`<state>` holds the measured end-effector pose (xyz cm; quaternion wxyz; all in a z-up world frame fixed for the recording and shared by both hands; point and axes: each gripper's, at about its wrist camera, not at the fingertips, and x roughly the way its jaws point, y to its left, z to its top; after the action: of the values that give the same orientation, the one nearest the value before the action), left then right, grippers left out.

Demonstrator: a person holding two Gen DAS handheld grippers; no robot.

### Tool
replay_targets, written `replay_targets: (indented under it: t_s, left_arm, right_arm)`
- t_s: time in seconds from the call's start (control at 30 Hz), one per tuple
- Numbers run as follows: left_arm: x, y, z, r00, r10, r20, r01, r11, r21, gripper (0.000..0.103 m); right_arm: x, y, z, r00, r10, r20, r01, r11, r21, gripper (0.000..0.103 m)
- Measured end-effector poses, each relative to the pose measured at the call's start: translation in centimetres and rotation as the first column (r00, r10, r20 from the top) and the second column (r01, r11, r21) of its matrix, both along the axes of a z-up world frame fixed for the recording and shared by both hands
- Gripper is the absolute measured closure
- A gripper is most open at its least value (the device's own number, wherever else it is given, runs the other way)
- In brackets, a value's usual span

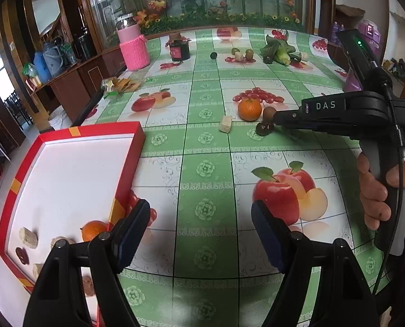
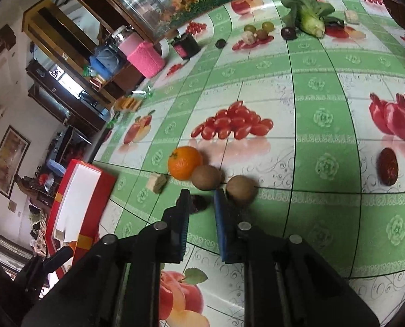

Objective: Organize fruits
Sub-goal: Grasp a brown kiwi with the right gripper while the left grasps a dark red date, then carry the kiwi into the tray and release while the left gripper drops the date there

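Note:
A red box with a white inside [image 1: 66,169] sits at the table's left and holds an orange [image 1: 93,229] and several small pieces. My left gripper [image 1: 199,234] is open and empty beside the box's right wall. My right gripper [image 2: 201,204] is open, low over the table, its jaws around a small dark fruit [image 2: 198,203]; in the left wrist view that fruit [image 1: 264,128] lies at its tip. Two brown round fruits [image 2: 206,177] [image 2: 240,190], an orange [image 2: 184,162] and a pale cube [image 2: 156,182] lie just beyond.
A dark red date [image 2: 387,166] lies to the right. At the far end are a leafy vegetable [image 2: 308,13], several small fruits [image 2: 257,31], a dark jar [image 1: 179,49] and a pink-sleeved jar [image 1: 133,45]. A snack packet [image 1: 120,84] lies near the left edge.

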<state>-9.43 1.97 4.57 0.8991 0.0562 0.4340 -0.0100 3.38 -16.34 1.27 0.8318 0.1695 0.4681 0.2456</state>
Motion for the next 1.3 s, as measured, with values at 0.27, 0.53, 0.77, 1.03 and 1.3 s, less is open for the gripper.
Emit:
replay_targets:
  t_s: [0.27, 0.53, 0.77, 1.03, 1.3]
  left_arm:
    - [-0.4, 0.3, -0.9, 0.999, -0.026, -0.019, 0.025, 0.999, -0.031, 0.026]
    - [-0.4, 1.2, -0.7, 1.000, -0.022, -0.016, 0.021, 0.998, -0.052, 0.026]
    - [0.8, 0.7, -0.4, 1.000, -0.025, -0.017, 0.024, 0.999, -0.034, 0.026]
    - [3.9, -1.7, 0.1, 0.996, -0.087, -0.021, 0.086, 0.995, -0.058, 0.027]
    - [8.0, -4.9, -0.8, 0.992, -0.118, -0.050, 0.112, 0.987, -0.119, 0.042]
  right_arm:
    - [0.6, 1.1, -0.1, 0.999, -0.037, 0.033, 0.039, 0.998, -0.059, 0.059]
    - [1.2, 3.1, 0.0, 0.990, -0.008, 0.138, 0.035, 0.980, -0.197, 0.060]
    - [0.8, 3.9, 0.1, 0.983, 0.015, 0.182, 0.051, 0.934, -0.354, 0.077]
    - [1.3, -2.6, 2.4, 0.987, -0.113, 0.112, 0.112, 0.994, 0.012, 0.077]
    - [1.0, -7.9, 3.9, 0.953, -0.288, 0.097, 0.267, 0.945, 0.190, 0.077]
